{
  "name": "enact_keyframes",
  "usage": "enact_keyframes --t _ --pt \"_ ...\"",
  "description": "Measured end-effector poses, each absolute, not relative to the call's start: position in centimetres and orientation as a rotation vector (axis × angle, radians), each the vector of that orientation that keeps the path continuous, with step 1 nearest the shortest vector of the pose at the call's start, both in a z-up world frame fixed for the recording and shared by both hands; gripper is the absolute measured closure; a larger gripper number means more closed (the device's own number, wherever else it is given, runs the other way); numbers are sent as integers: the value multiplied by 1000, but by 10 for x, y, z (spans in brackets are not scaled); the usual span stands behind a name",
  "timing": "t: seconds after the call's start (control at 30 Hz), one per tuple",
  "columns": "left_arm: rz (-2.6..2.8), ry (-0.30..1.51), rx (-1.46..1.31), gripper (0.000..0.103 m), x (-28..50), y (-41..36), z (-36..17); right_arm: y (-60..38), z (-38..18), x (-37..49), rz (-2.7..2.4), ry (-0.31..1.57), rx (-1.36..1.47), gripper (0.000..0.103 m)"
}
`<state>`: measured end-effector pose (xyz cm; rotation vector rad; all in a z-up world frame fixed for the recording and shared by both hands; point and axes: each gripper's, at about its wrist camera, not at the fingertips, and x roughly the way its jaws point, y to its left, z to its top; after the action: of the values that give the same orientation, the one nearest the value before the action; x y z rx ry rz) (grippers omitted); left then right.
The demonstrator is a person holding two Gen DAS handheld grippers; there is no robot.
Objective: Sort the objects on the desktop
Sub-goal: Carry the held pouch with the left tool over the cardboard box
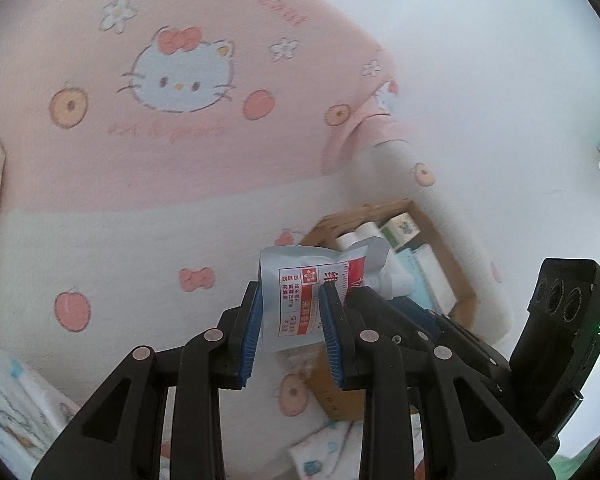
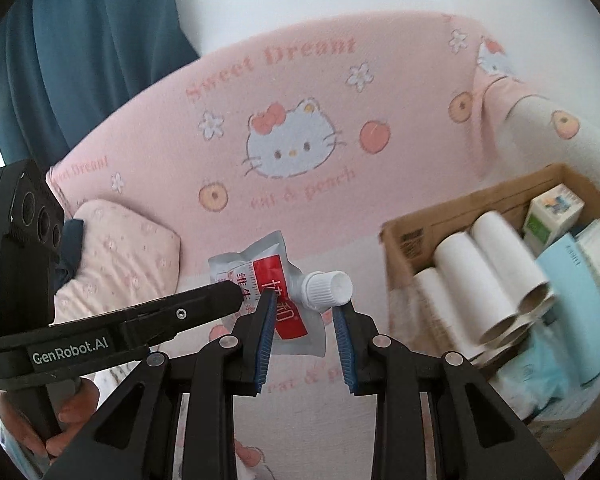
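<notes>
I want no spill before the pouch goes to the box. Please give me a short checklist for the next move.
1. Left gripper clamps the pouch body: ok.
2. Right gripper around the white cap; firm contact: cannot tell.
3. Cap is on the spout: ok.
4. Pouch is lifted off the blanket: ok.
5. Free room in the cardboard box beside the paper rolls: cannot tell.

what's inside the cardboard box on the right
In the cardboard box: white paper tubes lying side by side, a small carton, a pale blue booklet. Whatever lies beneath them is covered.
</notes>
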<state>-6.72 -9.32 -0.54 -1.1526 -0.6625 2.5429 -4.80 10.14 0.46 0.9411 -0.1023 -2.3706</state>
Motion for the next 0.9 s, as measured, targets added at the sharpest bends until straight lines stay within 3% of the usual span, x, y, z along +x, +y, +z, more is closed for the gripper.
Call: enact_keyframes --t 0.37,0.6,0.9 --pt "2500 -616 -1166 71 -82 -14 12 179 27 -65 -2420 -224 961 77" --pt "2464 -578 -1211 71 -95 29 7 215 24 -76 -2441 -189 1022 77" --pt "2377 -608 -1319 71 -115 69 -8 266 13 -94 -2421 -395 1139 77"
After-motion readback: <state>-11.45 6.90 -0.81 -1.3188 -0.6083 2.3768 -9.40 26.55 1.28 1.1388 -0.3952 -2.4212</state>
